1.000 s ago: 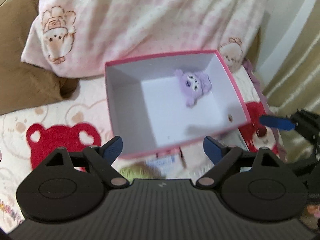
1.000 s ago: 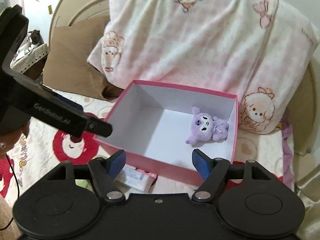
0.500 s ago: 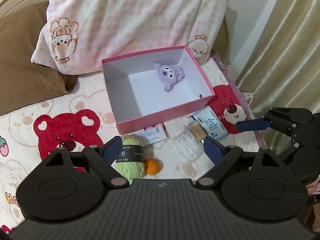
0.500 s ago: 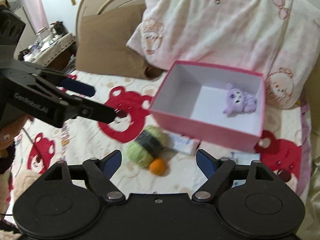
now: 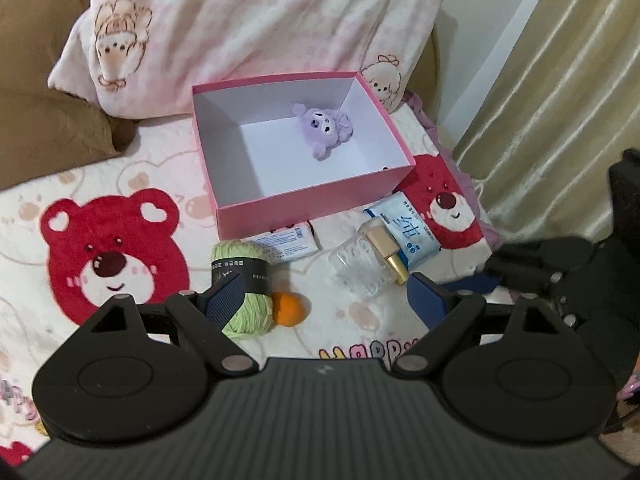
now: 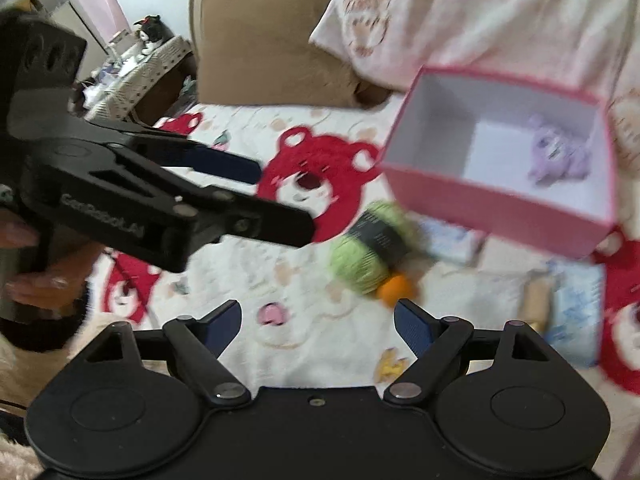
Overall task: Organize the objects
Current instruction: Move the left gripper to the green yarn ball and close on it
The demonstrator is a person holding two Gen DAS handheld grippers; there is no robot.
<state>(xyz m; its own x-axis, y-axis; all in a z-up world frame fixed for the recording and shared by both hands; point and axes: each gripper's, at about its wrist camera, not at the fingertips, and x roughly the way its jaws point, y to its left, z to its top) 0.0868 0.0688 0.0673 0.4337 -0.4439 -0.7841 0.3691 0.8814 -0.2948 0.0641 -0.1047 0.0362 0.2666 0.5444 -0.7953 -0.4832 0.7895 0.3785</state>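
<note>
An open pink box (image 5: 312,204) sits on the bed with a purple plush toy (image 5: 324,132) inside, near its far right corner. In front of it lie a green yarn ball (image 5: 252,316), a small orange ball (image 5: 289,309), a white packet (image 5: 286,244), a clear glass cup (image 5: 362,266), a gold bottle (image 5: 390,250) and a blue tissue pack (image 5: 408,228). My left gripper (image 5: 326,298) hovers open above the yarn and orange ball, holding nothing. My right gripper (image 6: 319,322) is open and empty over the blanket, with the yarn (image 6: 360,256) and box (image 6: 500,208) ahead to its right.
A pink-and-white pillow (image 5: 240,20) and a brown pillow (image 5: 48,128) stand behind the box. A gold curtain (image 5: 560,100) hangs at the right. The red bear blanket (image 5: 112,256) covers the bed. A person's hand (image 6: 24,280) grips the left tool.
Both grippers have drawn back from the box, so the loose items in front of it came into view. The right view swung left, and its jaws spread slightly wider.
</note>
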